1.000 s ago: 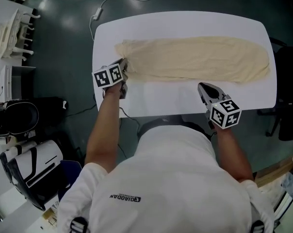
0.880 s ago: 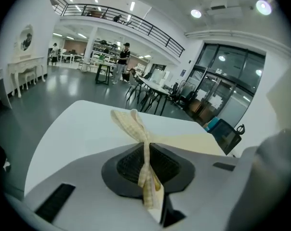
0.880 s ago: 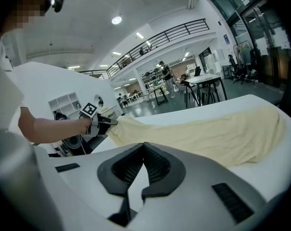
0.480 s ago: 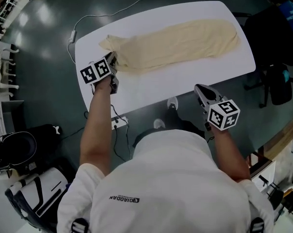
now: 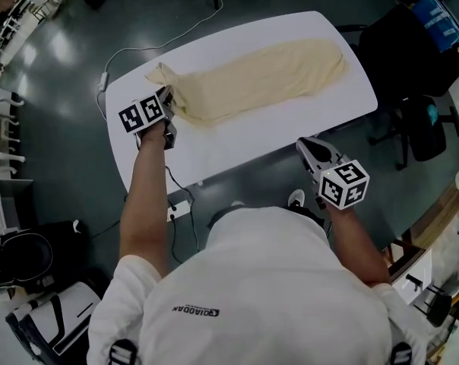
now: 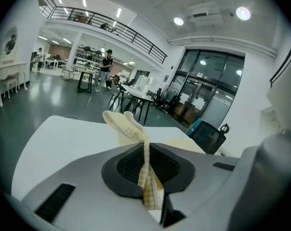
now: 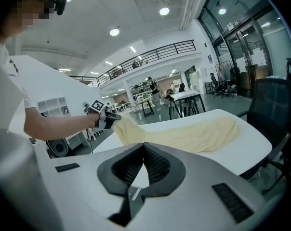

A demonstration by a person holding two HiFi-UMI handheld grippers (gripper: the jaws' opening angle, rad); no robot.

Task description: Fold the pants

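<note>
Head view: one pants (image 5: pixel 252 74), two grippers (image 5: pixel 167 103) (image 5: pixel 304 146).

Head overhead, gripper views low, sharing pants (image 5: pixel 252 74)

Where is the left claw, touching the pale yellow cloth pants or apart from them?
Touching. The left gripper view shows the left claw shut on a bunched strip of the pale yellow cloth pants, pinched tight between its jaws.
</note>
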